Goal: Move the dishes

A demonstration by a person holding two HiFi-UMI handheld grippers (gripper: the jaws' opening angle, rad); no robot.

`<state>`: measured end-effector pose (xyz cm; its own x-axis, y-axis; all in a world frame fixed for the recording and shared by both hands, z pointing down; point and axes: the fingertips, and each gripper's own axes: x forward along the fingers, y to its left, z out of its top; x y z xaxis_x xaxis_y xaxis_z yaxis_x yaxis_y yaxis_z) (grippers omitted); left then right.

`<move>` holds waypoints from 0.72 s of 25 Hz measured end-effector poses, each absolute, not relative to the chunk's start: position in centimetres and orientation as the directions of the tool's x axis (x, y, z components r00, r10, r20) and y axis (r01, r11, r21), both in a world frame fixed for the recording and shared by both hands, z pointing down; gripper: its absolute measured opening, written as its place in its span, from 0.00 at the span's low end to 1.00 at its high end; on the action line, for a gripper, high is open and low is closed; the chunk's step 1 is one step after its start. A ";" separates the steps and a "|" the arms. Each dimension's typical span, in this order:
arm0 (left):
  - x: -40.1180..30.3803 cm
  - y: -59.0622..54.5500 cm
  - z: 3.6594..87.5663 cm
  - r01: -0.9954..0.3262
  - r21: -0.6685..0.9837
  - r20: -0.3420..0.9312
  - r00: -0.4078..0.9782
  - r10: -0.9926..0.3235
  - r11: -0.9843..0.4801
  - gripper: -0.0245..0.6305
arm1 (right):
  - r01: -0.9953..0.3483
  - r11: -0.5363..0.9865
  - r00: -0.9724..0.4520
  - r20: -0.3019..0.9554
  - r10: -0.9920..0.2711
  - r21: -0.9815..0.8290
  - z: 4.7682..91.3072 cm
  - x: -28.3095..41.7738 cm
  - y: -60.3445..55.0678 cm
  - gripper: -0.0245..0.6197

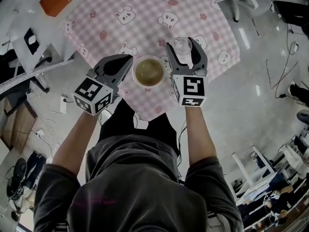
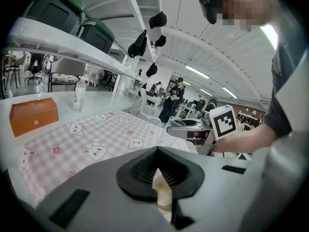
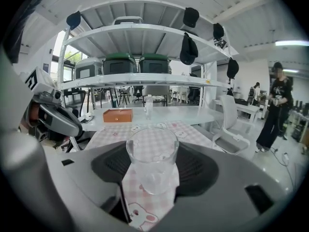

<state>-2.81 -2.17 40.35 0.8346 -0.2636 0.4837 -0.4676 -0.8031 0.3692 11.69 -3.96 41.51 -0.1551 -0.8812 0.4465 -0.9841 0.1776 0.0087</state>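
Pinching the rim of the bowl, left gripper is clenched tight on it. Bowl sits just right of its tips, between both grippers, over the checked cloth. Right gripper grasps a clear glass, upright between its jaws.

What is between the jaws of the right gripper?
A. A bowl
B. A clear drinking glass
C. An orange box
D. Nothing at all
B: in the right gripper view a clear drinking glass stands between the jaws of the right gripper and fills the gap between them.
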 end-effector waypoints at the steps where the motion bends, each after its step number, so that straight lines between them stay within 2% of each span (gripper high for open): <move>1: -2.4 -2.0 40.5 -0.465 0.369 0.487 0.834 -0.258 -0.805 0.04 | -0.985 0.172 -0.151 0.449 -0.881 0.005 41.8 12.1 -3.7 0.47; 18: 1.0 -0.2 42.9 -0.432 0.375 0.528 0.827 -0.194 -0.820 0.04 | -0.994 0.104 -0.102 0.500 -0.860 -0.023 47.0 15.8 -0.8 0.47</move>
<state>0.97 -0.21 42.88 0.8270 -0.1936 0.5278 -0.4316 -0.8202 0.3755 15.77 -0.79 47.02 -0.1015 -0.8603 0.4996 -0.9943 0.1038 -0.0233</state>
